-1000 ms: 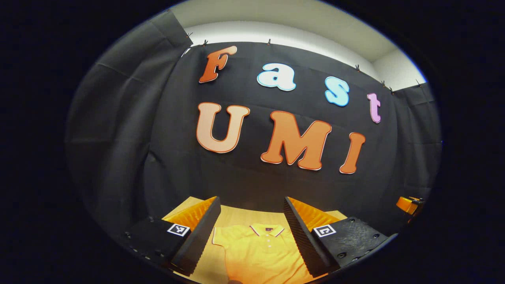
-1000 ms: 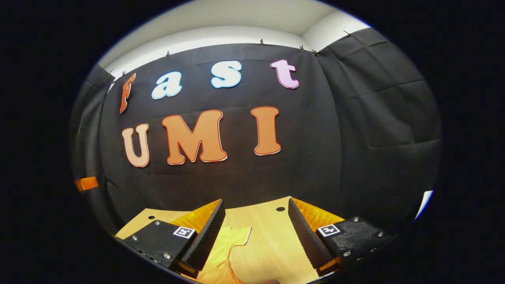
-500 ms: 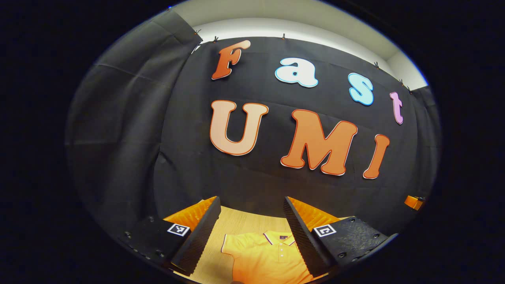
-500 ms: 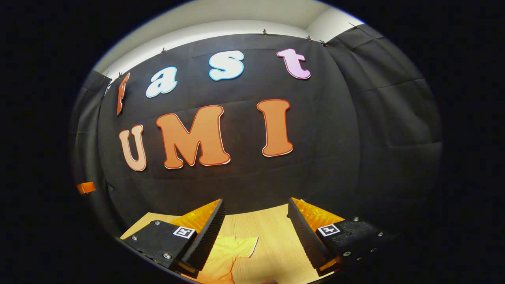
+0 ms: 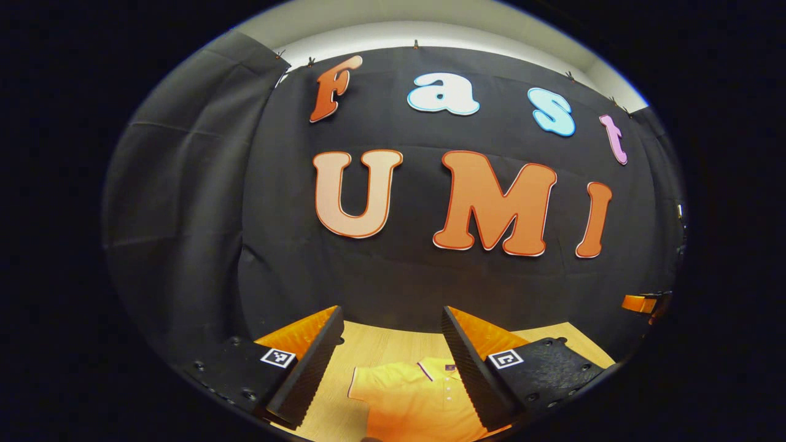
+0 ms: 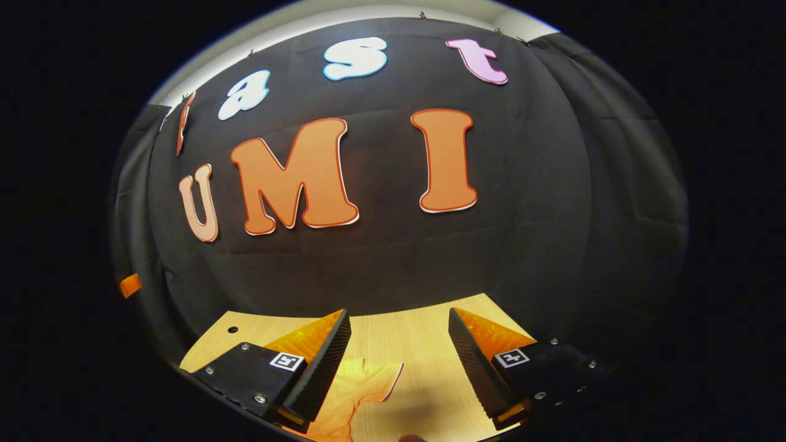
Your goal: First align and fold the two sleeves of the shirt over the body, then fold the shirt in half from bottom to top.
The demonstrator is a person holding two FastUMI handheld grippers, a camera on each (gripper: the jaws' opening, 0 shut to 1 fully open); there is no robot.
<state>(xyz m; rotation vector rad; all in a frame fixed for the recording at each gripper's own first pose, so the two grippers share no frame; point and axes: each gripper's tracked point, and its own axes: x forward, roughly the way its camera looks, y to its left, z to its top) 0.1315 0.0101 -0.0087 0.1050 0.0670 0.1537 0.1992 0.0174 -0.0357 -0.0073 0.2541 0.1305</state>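
An orange-yellow polo shirt [image 5: 411, 399] lies flat on the wooden table [image 5: 374, 344], collar toward the back wall. In the left gripper view its collar and button placket sit between my fingers, with one short sleeve spread to the left. My left gripper [image 5: 393, 359] hovers open above it, holding nothing. In the right gripper view a short sleeve of the shirt [image 6: 359, 387] reaches out from behind one finger onto the bare wood. My right gripper [image 6: 399, 362] is open and holds nothing, above the table [image 6: 417, 344] beside that sleeve.
The black cloth wall stands close behind the table's far edge. The other gripper [image 5: 638, 302] shows as an orange part at the far right of the left gripper view. A small hole [image 6: 233, 329] marks the tabletop at the left of the right gripper view.
Both views have tilted and shifted a little: the right gripper view has tipped downward, showing more tabletop. The shirt lies as before. Both grippers stay open.
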